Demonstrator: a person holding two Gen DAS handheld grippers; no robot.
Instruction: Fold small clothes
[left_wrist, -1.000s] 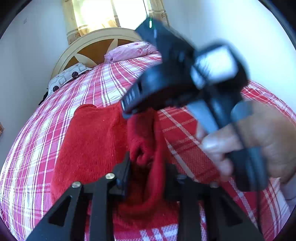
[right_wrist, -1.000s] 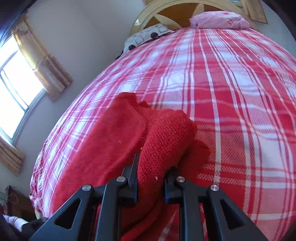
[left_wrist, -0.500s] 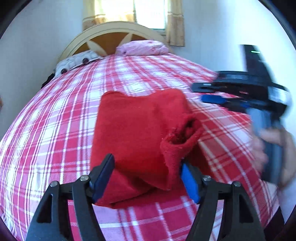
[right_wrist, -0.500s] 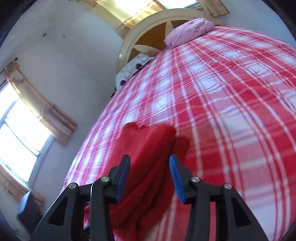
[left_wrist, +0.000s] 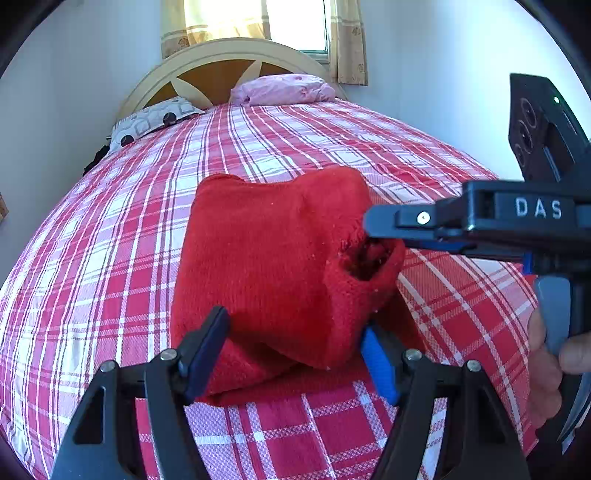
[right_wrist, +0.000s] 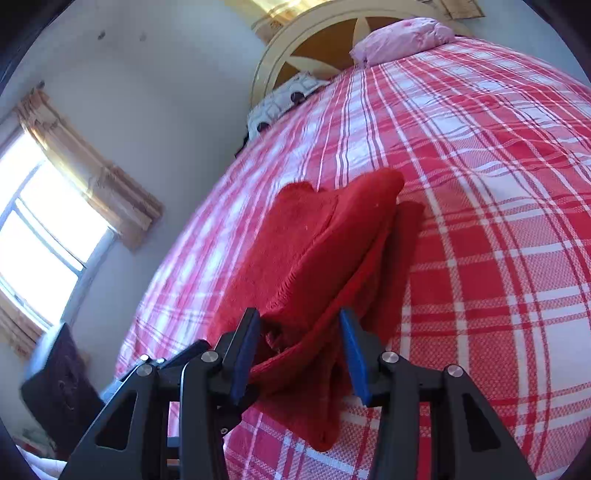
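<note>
A red knit garment (left_wrist: 269, 258) lies folded on the red-and-white plaid bed (left_wrist: 92, 266). A sleeve cuff (left_wrist: 365, 258) lies on top at its right side. My left gripper (left_wrist: 295, 358) is open, its blue pads on either side of the garment's near edge. My right gripper (right_wrist: 299, 354) is open too, at the garment's near right edge (right_wrist: 314, 266), with cloth between its pads. In the left wrist view the right gripper (left_wrist: 384, 225) reaches in from the right, its tips at the cuff.
Headboard (left_wrist: 229, 62) with a pink pillow (left_wrist: 284, 90) and a patterned pillow (left_wrist: 151, 122) at the far end. A window with curtains (right_wrist: 55, 221) is on the left wall. A dark object (right_wrist: 59, 380) sits on the floor by the bed.
Both grippers were shut on the red cloth a second ago; they opened and let it drop folded on the bed. The right gripper swung back to the cuff.
</note>
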